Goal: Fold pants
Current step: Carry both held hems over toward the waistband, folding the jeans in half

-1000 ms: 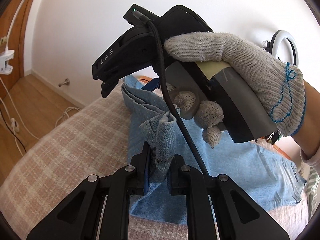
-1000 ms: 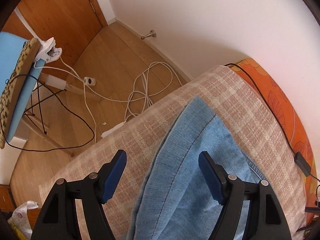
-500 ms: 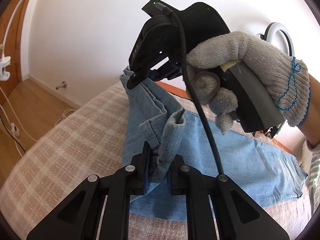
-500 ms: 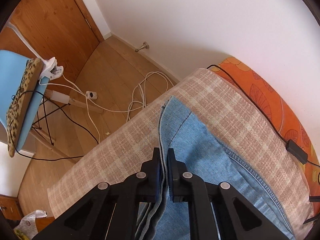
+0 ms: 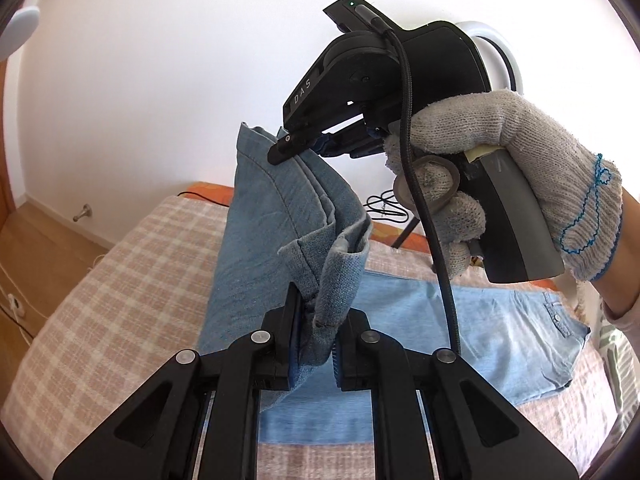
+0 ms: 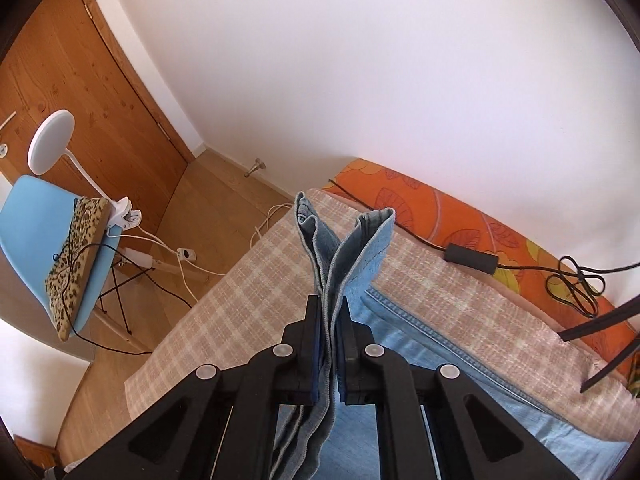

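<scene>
On the checked bed (image 5: 120, 280), each hand-held gripper, left (image 5: 314, 336) and right (image 6: 329, 344), is clamped on the lifted pants (image 5: 272, 240) hem.

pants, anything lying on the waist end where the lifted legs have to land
Nothing visible does. Both tongs, left and right, grip the raised leg ends of the pants; the flat denim toward the waist shows bare. The power brick sits apart.

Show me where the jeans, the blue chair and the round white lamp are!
jeans (image 5: 256, 248): left wrist view, on the lifted leg panel.
blue chair (image 6: 32, 216): right wrist view, on its seat shell.
round white lamp (image 6: 51, 142): right wrist view, on its disc head.
</scene>
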Demonstrator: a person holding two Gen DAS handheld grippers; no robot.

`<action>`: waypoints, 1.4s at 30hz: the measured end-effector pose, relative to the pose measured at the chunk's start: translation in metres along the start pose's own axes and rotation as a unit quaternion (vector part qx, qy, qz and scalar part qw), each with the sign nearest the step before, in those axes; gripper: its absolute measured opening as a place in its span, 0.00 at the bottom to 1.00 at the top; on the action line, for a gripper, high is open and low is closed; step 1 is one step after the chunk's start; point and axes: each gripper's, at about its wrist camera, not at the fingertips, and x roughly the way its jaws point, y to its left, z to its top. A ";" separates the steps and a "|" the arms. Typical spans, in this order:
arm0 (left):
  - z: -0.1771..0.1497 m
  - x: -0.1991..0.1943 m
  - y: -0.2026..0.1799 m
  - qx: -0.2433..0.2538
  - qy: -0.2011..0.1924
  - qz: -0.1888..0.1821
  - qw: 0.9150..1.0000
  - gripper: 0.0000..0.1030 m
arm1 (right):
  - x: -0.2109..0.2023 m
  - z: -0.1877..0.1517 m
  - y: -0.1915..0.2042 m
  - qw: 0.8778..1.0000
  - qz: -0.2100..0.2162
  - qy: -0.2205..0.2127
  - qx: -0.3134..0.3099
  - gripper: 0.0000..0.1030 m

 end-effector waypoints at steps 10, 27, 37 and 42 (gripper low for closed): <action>-0.017 0.024 -0.123 0.081 0.062 -0.053 0.993 0.11 | -0.082 -0.067 -0.120 0.996 -0.022 -0.031 0.075 0.04; -0.059 0.049 -0.300 0.147 0.118 -0.153 0.970 0.10 | -0.193 -0.182 -0.278 0.983 -0.056 -0.071 0.158 0.04; -0.081 0.061 -0.370 0.186 0.133 -0.188 0.955 0.10 | -0.237 -0.239 -0.347 0.973 -0.071 -0.091 0.198 0.03; -0.092 0.076 -0.406 0.197 0.145 -0.209 0.947 0.10 | -0.252 -0.264 -0.380 0.969 -0.084 -0.094 0.213 0.03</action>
